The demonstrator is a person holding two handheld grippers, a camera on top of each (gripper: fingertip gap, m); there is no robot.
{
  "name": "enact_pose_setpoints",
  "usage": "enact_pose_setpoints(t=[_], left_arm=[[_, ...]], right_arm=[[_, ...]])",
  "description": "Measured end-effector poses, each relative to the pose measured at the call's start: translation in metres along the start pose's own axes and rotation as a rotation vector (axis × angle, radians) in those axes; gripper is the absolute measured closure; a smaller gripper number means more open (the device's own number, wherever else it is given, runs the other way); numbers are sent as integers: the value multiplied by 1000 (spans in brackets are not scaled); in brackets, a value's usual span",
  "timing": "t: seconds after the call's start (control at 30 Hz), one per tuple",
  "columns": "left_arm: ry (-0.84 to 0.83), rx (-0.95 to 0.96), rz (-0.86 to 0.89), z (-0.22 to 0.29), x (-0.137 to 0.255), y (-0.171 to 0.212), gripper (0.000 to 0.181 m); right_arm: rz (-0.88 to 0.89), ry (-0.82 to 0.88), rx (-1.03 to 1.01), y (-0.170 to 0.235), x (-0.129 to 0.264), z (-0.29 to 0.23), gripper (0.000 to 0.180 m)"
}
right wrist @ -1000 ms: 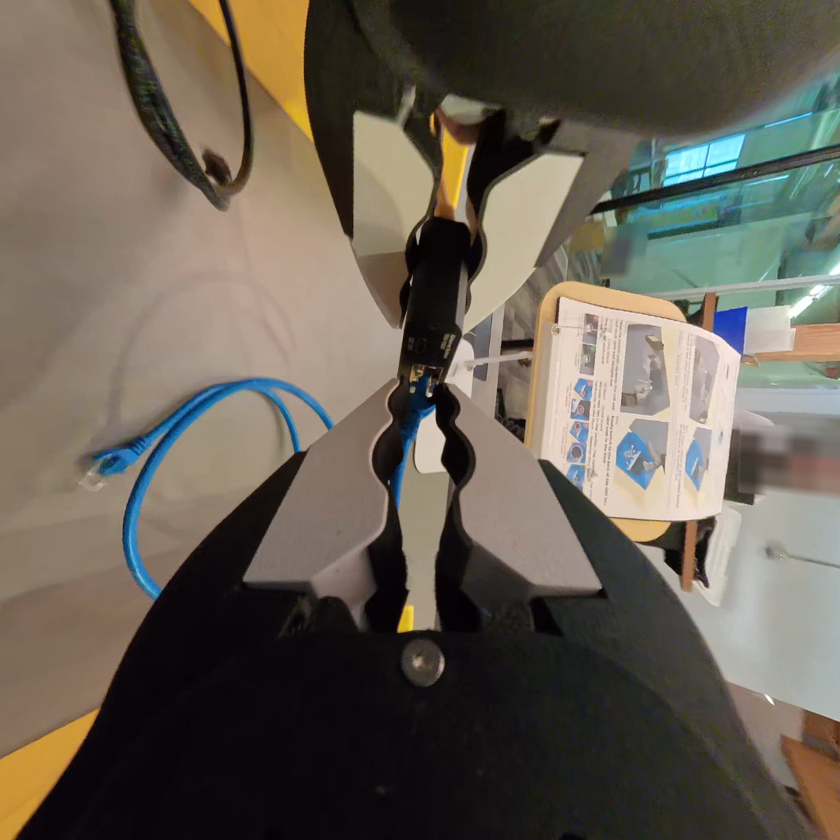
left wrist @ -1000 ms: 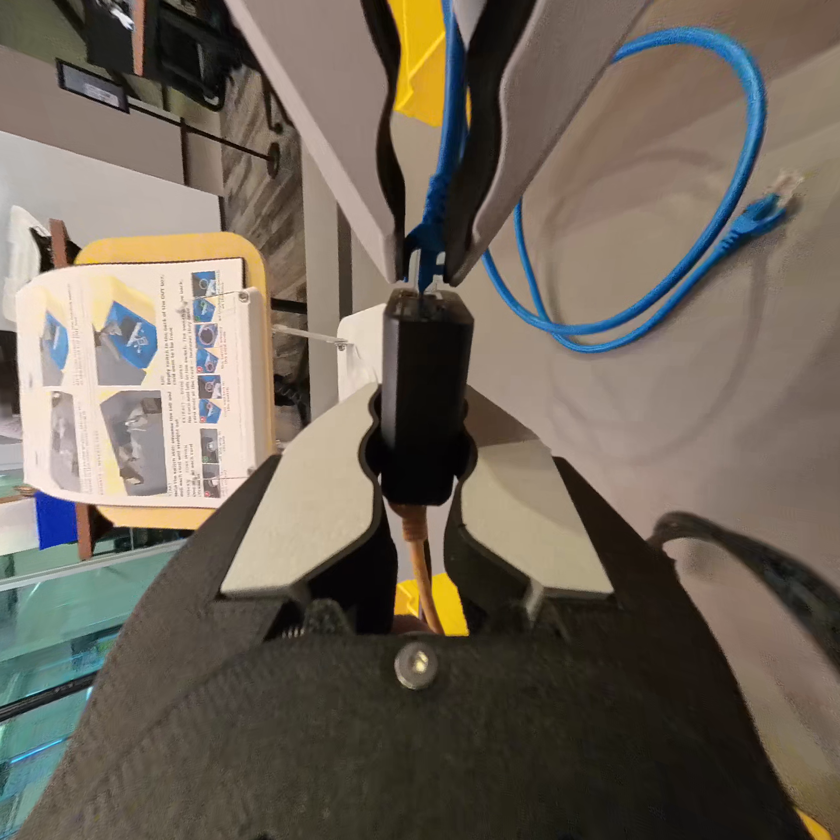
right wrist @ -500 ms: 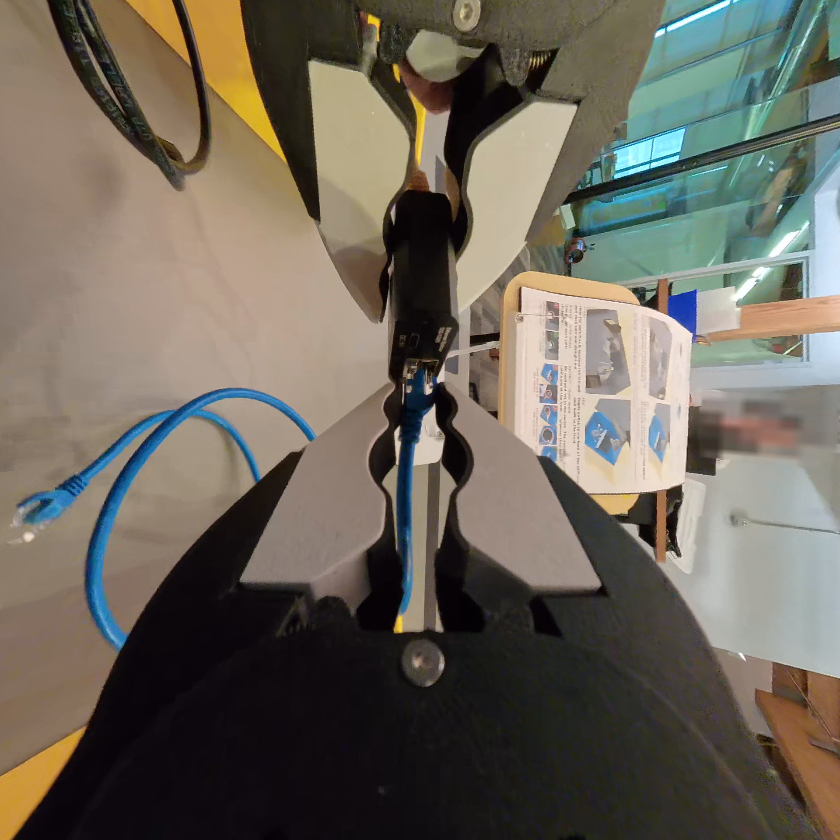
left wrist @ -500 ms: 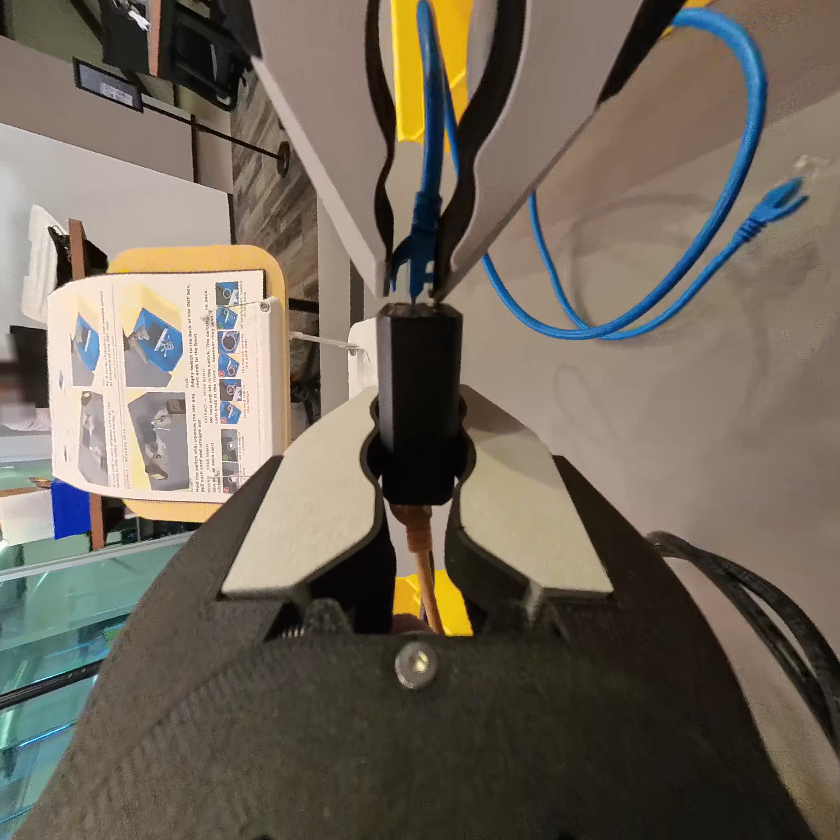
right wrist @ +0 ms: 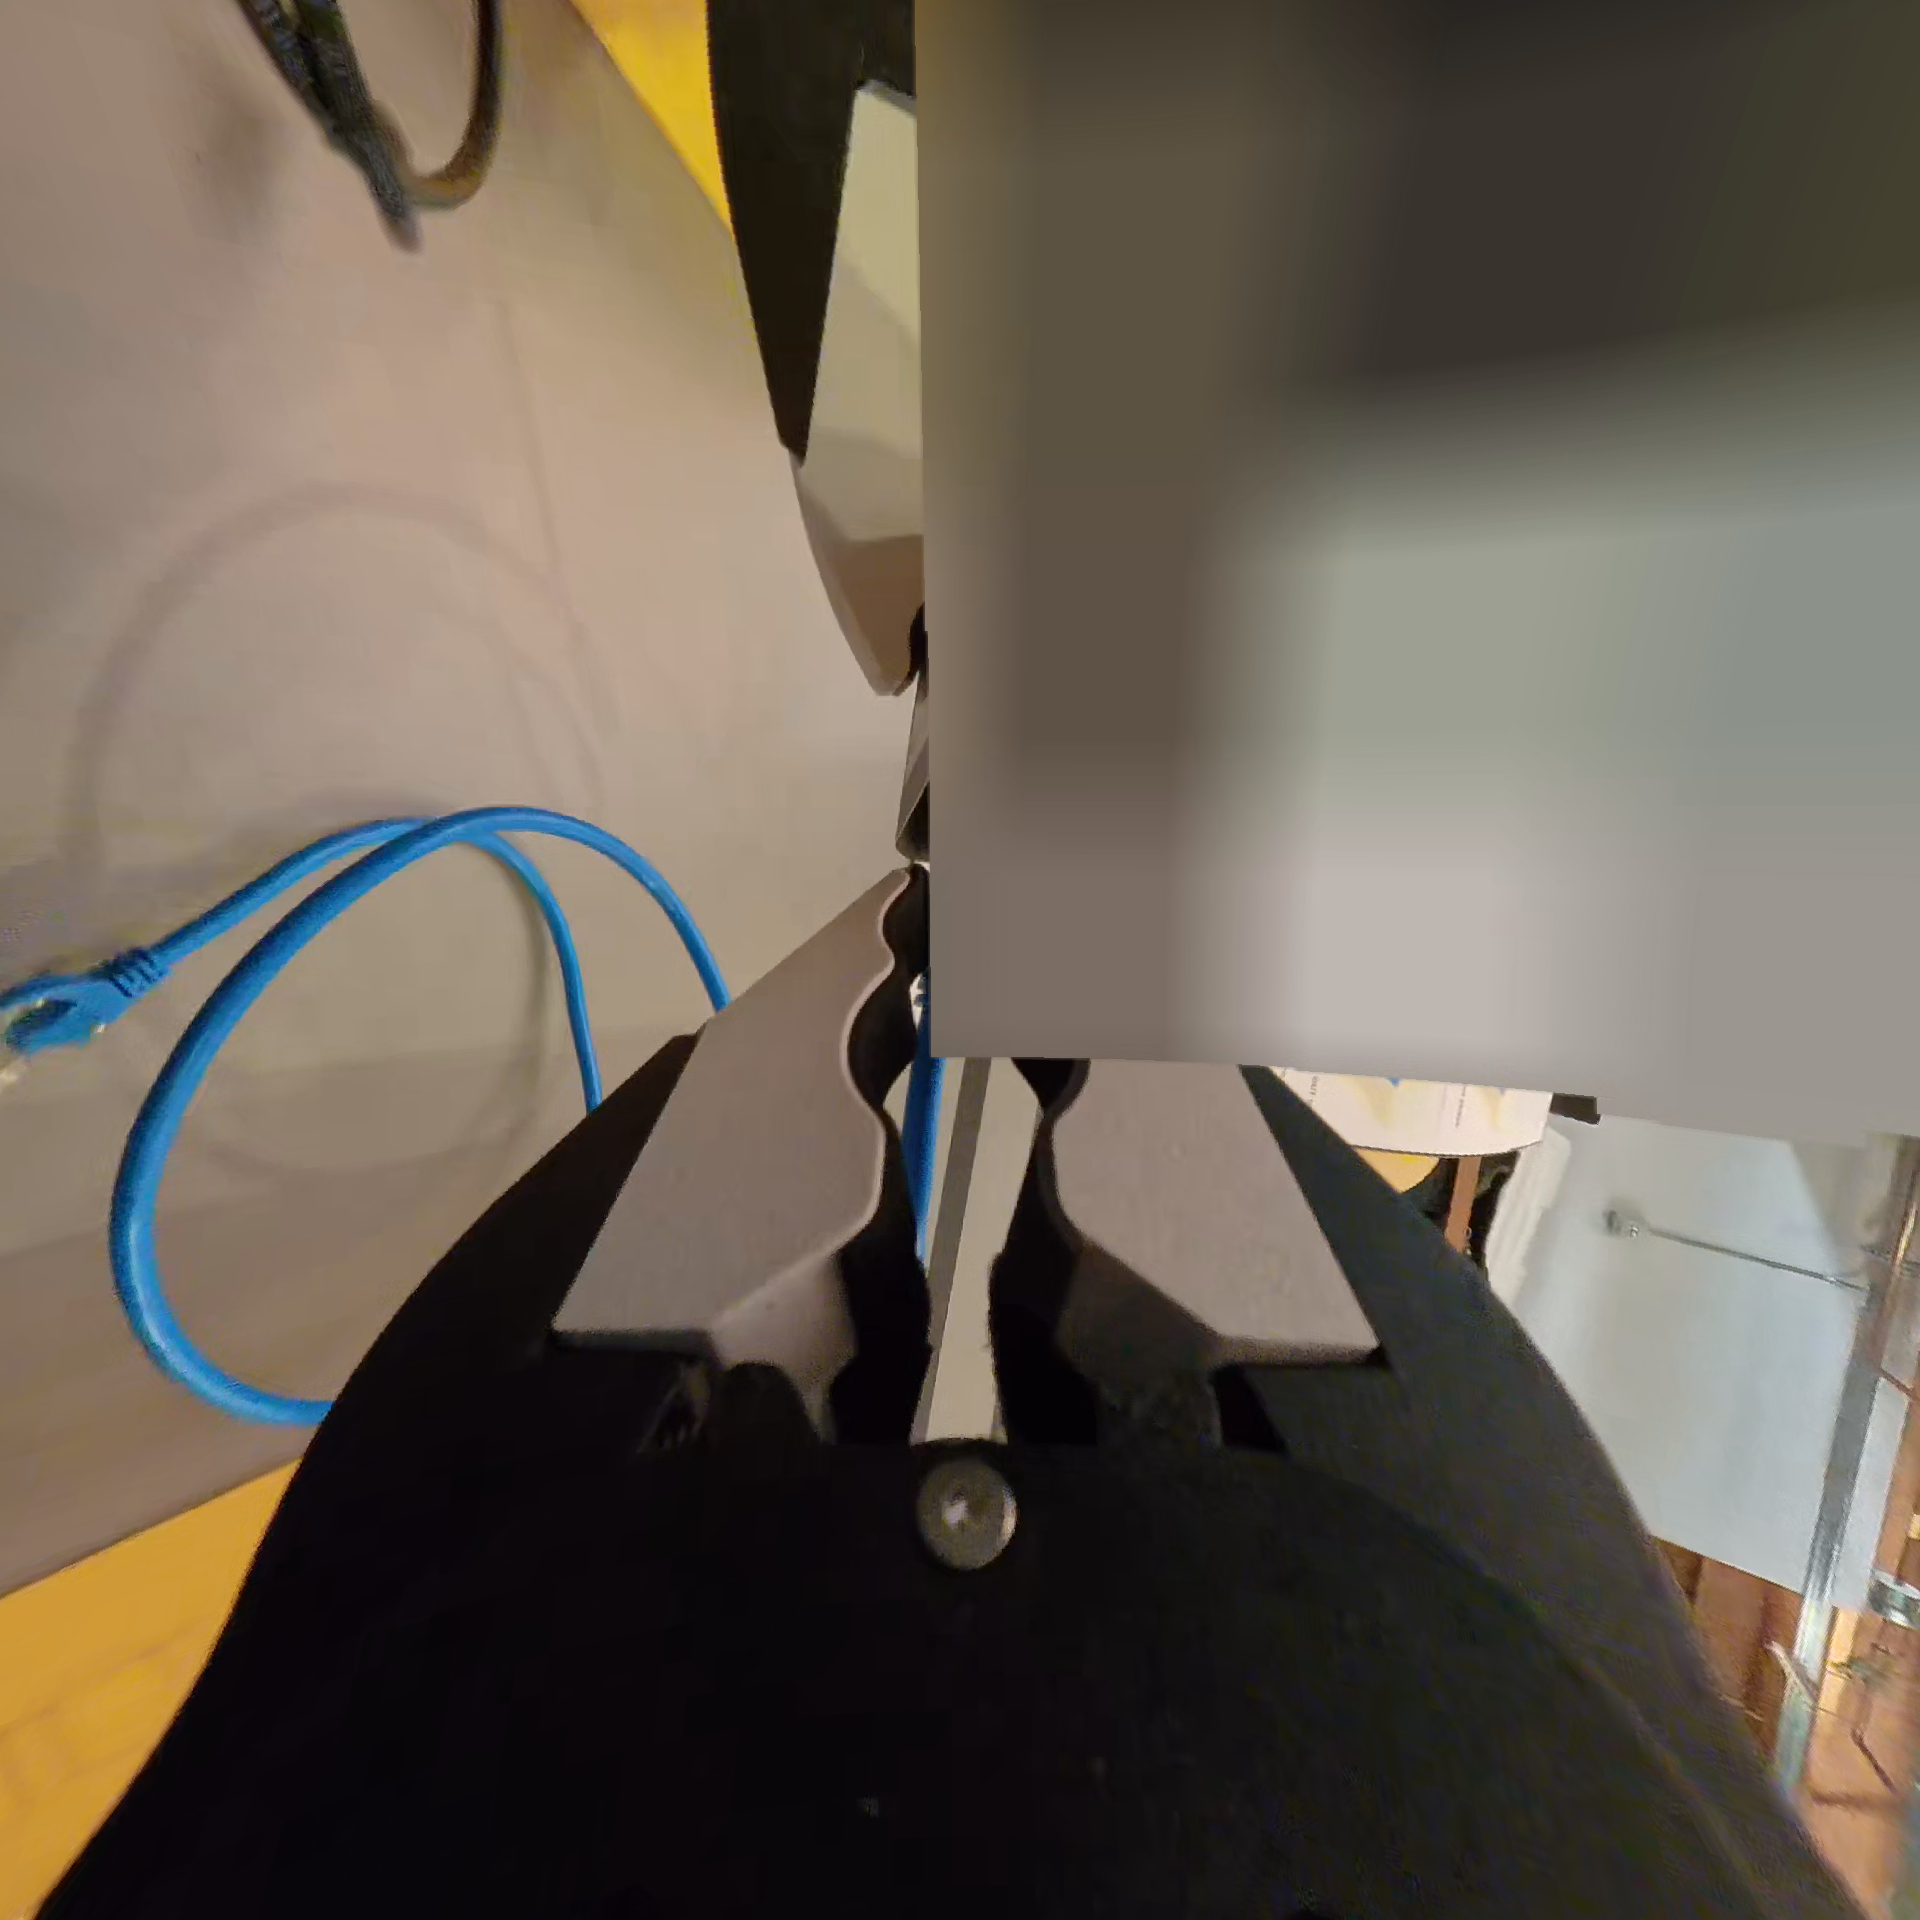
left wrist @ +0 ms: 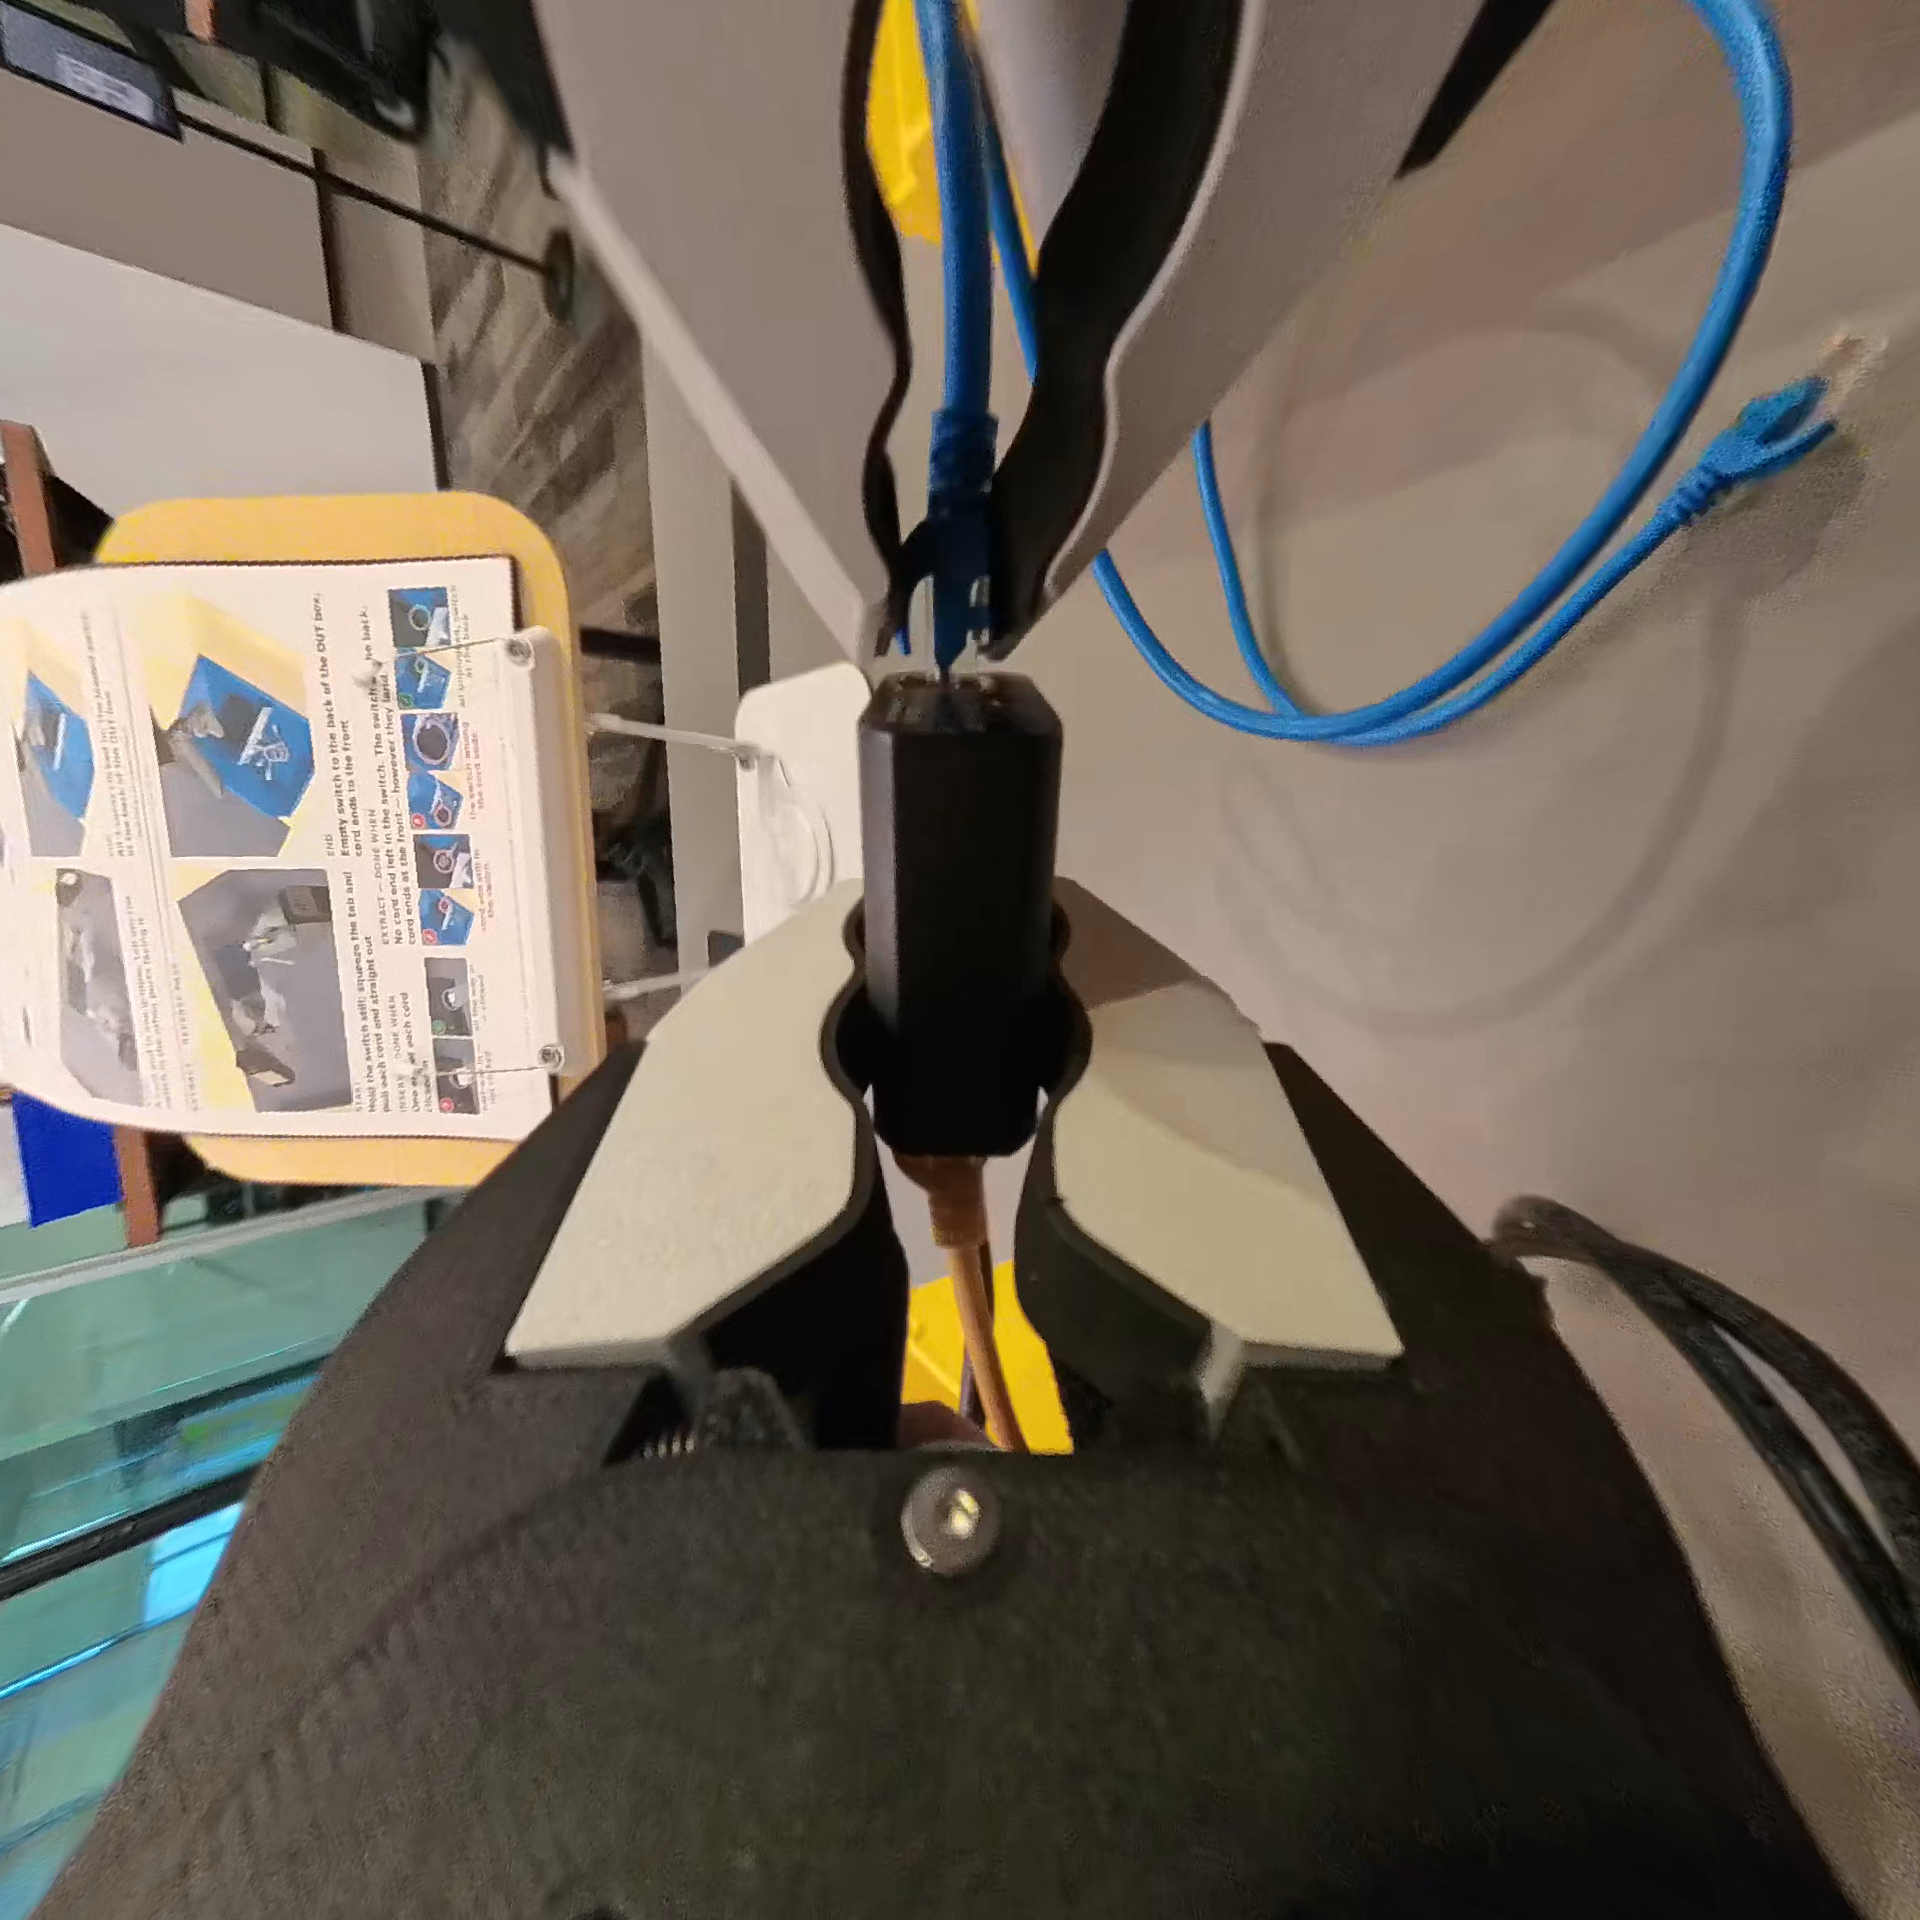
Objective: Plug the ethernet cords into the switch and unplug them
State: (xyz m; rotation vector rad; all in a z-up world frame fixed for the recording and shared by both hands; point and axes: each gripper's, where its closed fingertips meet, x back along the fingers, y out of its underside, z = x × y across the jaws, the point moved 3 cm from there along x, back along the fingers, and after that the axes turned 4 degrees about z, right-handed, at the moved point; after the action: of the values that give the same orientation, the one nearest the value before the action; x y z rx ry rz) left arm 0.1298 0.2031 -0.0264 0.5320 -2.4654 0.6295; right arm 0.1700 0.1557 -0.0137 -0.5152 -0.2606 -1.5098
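The left tongs (left wrist: 958, 935), with pale grey wavy-edged fingers on a matte black textured body, are clamped on the switch (left wrist: 958, 894), a smooth black rectangular block held out in the air above the counter (left wrist: 1558, 935). A tan cord (left wrist: 971, 1288) with a ribbed boot leaves the switch's near end and runs back between the fingers.

The right tongs (left wrist: 940, 649) come in from the far side, closed on the plug of the blue ethernet cord (left wrist: 961, 499); the plug's tip sits right at the port face of the switch, and how far it is seated cannot be told. In the right wrist view a blur patch hides the fingertips.

The round blue cord loops across the smooth grey counter, its free plug (left wrist: 1766, 426) lying flat there. A black braided cable (left wrist: 1714, 1340) curves nearby. A printed instruction sheet (left wrist: 260, 842) stands on a yellow-edged board.
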Motion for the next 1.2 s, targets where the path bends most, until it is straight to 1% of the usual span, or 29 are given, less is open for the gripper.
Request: enact_pose_setpoints(t=[0.03,0.07,0.1,0.17,0.23,0.27,0.37,0.4,0.5,0.6,0.73,0.9,1.07,1.13,1.2], left_arm=[[12,27,36,-1,2,-1,155],[2,34,14,-5,3,3,156],[-62,26,-53,-16,3,19,156],[-49,170,-32,-35,9,45,156],[-90,143,-12,-43,17,41,156],[-81,124,-3,-39,16,37,155],[-37,82,-62,-23,2,48,155],[-17,80,-49,-18,-1,49,155],[-32,99,-20,-14,2,44,156],[-48,109,-17,-13,6,46,156],[-55,177,-1,-16,6,53,156],[-39,178,-5,-11,1,55,156],[-36,173,-13,-9,-3,55,155],[-30,175,-14,-8,-4,55,155],[-26,172,-14,-6,-5,55,155]], right_arm=[[23,8,-11,-2,4,3,169],[17,16,-5,-1,7,5,169],[-5,19,2,7,11,7,169],[-10,29,-50,19,21,9,169],[5,35,-85,21,24,11,169],[20,48,-114,21,26,14,168],[70,93,-214,24,37,28,168],[71,135,-238,28,43,36,168],[42,220,-332,44,63,61,168],[-15,307,-359,65,92,86,168],[-89,437,-400,94,143,113,168],[-200,572,-445,126,201,126,168],[-253,694,-481,141,253,137,168],[-265,729,-490,143,268,139,168],[-332,749,-480,152,276,138,168]])
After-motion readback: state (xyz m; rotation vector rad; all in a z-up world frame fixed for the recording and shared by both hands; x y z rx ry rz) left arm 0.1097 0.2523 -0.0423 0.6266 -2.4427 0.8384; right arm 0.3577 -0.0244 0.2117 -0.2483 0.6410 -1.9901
